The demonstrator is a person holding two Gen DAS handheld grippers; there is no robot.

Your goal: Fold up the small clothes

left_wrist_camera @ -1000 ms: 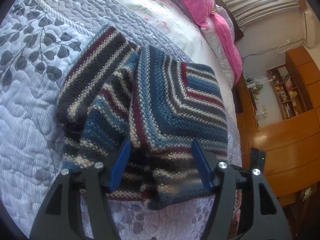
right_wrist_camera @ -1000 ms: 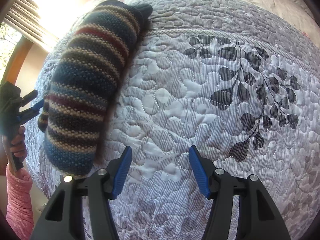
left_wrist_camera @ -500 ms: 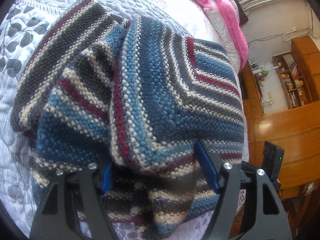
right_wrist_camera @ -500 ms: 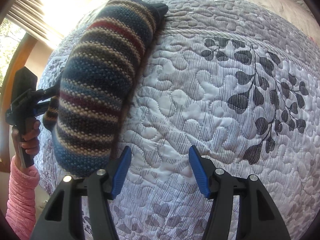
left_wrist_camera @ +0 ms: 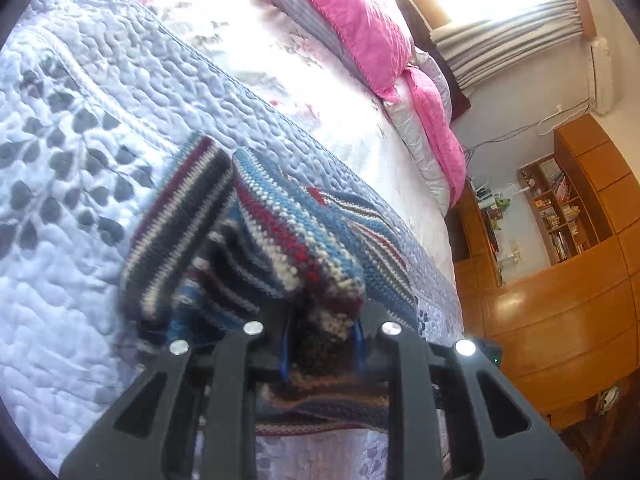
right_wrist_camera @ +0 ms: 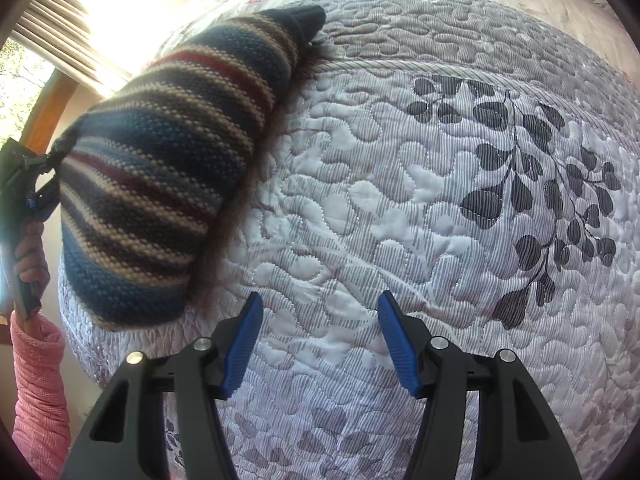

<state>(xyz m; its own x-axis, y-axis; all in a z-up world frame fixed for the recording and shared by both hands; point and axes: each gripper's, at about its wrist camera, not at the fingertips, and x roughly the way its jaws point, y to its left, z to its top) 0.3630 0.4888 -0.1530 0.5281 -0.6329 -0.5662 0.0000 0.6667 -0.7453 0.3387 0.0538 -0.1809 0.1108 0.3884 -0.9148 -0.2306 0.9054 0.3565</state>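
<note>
— Pinching what, the left gripper (left_wrist_camera: 320,344)?
— A fold of the striped knit (left_wrist_camera: 256,240), lifted off the quilt (right_wrist_camera: 400,200); the right gripper (right_wrist_camera: 318,340) hovers beside it, fingers wide, holding nothing.

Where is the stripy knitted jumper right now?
The blue, red and cream striped knitted garment lies on the grey leaf-patterned quilt, its near edge pinched in the left gripper. In the right wrist view it sits left of the open right gripper.

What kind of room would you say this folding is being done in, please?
Most likely a home bedroom: a bed with a quilted leaf-print bedspread, pink pillows at its head, and wooden bookshelves along the wall.
</note>
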